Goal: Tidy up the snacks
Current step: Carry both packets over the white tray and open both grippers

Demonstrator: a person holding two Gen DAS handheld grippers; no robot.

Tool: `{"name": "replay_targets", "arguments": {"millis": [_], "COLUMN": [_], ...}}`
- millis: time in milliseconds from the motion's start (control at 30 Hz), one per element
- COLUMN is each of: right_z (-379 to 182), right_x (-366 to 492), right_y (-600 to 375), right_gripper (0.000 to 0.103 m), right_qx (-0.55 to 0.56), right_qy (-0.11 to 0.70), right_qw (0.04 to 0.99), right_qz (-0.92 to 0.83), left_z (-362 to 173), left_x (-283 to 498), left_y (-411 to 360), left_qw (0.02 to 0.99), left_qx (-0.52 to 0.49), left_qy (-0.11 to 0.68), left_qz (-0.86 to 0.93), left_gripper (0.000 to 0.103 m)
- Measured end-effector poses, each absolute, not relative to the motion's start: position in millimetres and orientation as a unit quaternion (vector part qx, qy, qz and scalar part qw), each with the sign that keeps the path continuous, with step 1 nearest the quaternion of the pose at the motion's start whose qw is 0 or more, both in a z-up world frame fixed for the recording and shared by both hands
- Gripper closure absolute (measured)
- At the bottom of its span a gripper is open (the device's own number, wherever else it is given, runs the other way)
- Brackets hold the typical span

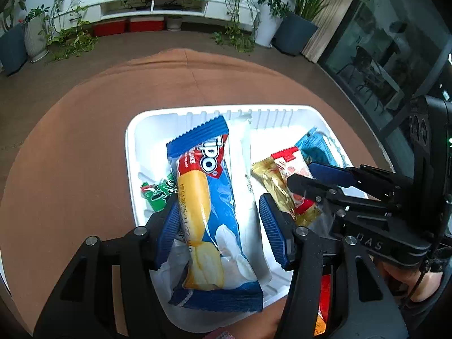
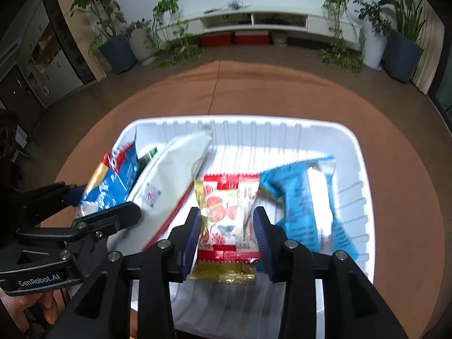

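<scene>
White ribbed tray on a table covered with a brown cloth, seen from both wrist cameras; all positions are given relative to the tray.

Left gripper: poised over the tray's left half, jaws part-way open. A long blue snack packet with a yellow cake printed on it lies lengthwise between the blue ribbed pads. The right pad stands clear of the packet. The left pad lies right at the wrapper's edge; whether it touches cannot be told. The packet rests on a long white packet that runs from the tray's far wall toward its near edge. A small green-and-red packet lies on the tray floor by the left wall.

Right gripper: poised over the tray's middle near its front edge, jaws narrowly open. A red-and-white packet printed with strawberries lies between the pads, on top of a gold-wrapped packet. A small gap shows at each pad, so the packet is not clamped.

A light blue packet lies in the tray's right half, beside the strawberry packet and clear of both grippers.

In each view the other gripper enters from the side, with part of the person's hand visible behind it.
</scene>
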State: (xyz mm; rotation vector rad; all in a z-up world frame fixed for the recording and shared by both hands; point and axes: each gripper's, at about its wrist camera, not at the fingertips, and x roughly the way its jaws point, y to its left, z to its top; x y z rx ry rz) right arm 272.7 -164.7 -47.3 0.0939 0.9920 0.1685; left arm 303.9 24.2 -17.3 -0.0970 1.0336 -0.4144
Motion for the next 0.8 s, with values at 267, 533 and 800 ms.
{"name": "replay_targets", "arguments": {"millis": [267,533,800], "right_z": [-41.0,-48.7,-33.7], "right_x": [273.4,279.0,268.7], "right_y": [-171.0,-158.3,-165.0], "right_gripper": [0.062,0.068,0.068], "right_qx": [0.047,0.007,0.032], "right_qy": [0.459,0.48,0.465], "right_qw": [0.884,0.874,0.881], "right_qz": [0.072,0.074,0.081], "left_z": [-1.8,-18.9,-16.9], "left_x": [292.6,296.4,292.1], "left_y": [35.0,28.4,26.7], "left_qw": [0.862,0.848,0.85], "left_qx": [-0.062,-0.045,-0.054], "left_qy": [0.461,0.492,0.484], "left_qz": [-0.199,-0.19,-0.2], "left_gripper": [0.039,0.039,0.039]}}
